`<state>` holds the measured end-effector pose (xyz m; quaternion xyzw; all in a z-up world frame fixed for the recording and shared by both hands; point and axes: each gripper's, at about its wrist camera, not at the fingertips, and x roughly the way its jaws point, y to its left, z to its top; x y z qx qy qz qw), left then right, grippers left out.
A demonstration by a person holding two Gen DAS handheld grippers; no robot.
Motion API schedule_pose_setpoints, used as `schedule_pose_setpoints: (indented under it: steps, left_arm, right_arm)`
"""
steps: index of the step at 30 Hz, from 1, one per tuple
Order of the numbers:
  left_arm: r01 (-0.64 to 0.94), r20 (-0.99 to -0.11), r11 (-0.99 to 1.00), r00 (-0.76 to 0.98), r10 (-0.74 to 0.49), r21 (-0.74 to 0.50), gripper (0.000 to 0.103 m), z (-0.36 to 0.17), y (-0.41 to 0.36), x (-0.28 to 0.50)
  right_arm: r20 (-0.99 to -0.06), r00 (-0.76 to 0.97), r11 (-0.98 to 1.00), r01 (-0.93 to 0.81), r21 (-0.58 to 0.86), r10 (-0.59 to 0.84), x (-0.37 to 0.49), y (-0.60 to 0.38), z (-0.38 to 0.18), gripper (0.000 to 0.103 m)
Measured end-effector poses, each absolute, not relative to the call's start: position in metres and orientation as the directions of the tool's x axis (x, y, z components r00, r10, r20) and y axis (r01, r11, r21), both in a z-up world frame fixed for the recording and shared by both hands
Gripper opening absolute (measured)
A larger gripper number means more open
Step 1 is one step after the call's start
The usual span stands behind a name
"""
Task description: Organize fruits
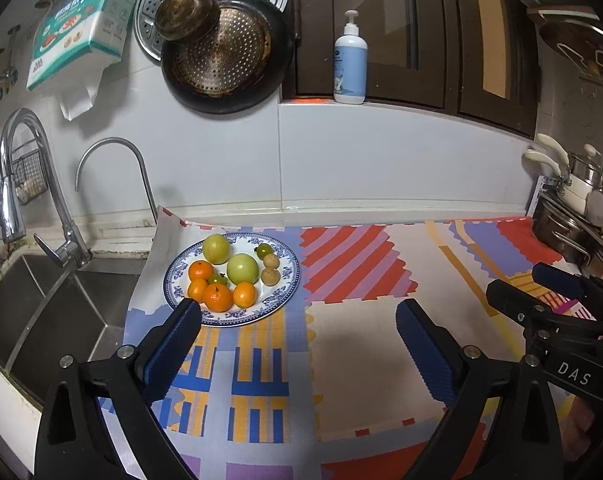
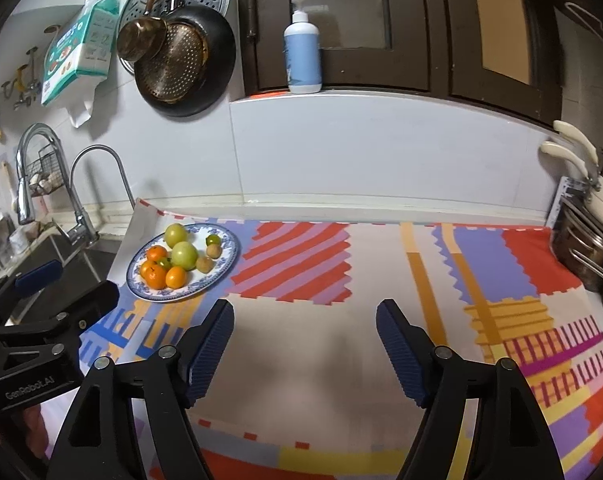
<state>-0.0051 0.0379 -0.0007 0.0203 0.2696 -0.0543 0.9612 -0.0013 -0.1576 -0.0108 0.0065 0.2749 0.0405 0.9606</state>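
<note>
Both grippers empty. Left gripper (image 1: 297, 316) has its fingers spread wide, nothing between them; right gripper (image 2: 305, 322) is released too, a narrower gap, only bare mat (image 2: 309, 360) under it.

All fruit is already on the blue-rimmed plate (image 1: 289, 280), left of centre in both views: four oranges (image 1: 217, 298) at the front, two big green fruits (image 1: 242, 268) behind, small brown ones (image 1: 270, 276) on the right. Looks like the job is done or close to it.

Risks from here:
- Left finger (image 1: 181, 320) overlaps the plate's near rim in the left view; can't tell if it touches. A forward nudge could slide or tip the plate.
- Plate sits near the mat's left edge, sink (image 1: 61, 308) just beside it. A shove left and round fruit probably rolls into the basin.
- Fruit is packed touching; bump one orange and its neighbours likely shift.
- Grippers are near each other, each showing at the edge of the other's view; a crossing move risks a clash.
</note>
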Motion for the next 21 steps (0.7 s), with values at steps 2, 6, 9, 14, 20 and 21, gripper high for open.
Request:
schedule_pose_setpoints:
  steps: [2, 6, 9, 14, 20, 21]
  left_arm:
    - [0.119, -0.516, 0.993, 0.851, -0.097, 0.011, 0.1, 0.001, 0.035, -0.008]
    - [0.13, -0.51, 0.991, 0.853, -0.109, 0.006, 0.103, 0.003, 0.032, -0.012]
    - [0.135, -0.51, 0.991, 0.852, -0.117, -0.002, 0.103, 0.004, 0.031, -0.014]
    - [0.14, -0.508, 0.99, 0.852, -0.125, -0.009, 0.103, 0.005, 0.029, -0.017]
    - [0.143, -0.505, 0.99, 0.853, -0.129, -0.011, 0.103, 0.005, 0.028, -0.018]
    - [0.143, -0.506, 0.99, 0.853, -0.129, -0.012, 0.103, 0.005, 0.028, -0.018]
  right_arm:
    - [-0.523, 0.849, 0.997, -0.064, 0.034, 0.073, -0.005, -0.161, -0.01, 0.075]
    - [-0.514, 0.856, 0.998, -0.05, 0.036, 0.061, -0.013, -0.166, -0.007, 0.077]
    - [-0.506, 0.861, 0.999, -0.041, 0.033, 0.052, -0.016, -0.168, -0.005, 0.078]
    - [-0.498, 0.866, 0.999, -0.031, 0.032, 0.043, -0.021, -0.17, -0.003, 0.078]
    - [-0.501, 0.864, 0.999, -0.03, 0.033, 0.043, -0.021, -0.17, -0.003, 0.078]
    - [-0.501, 0.864, 0.999, -0.03, 0.032, 0.042, -0.022, -0.17, -0.003, 0.078]
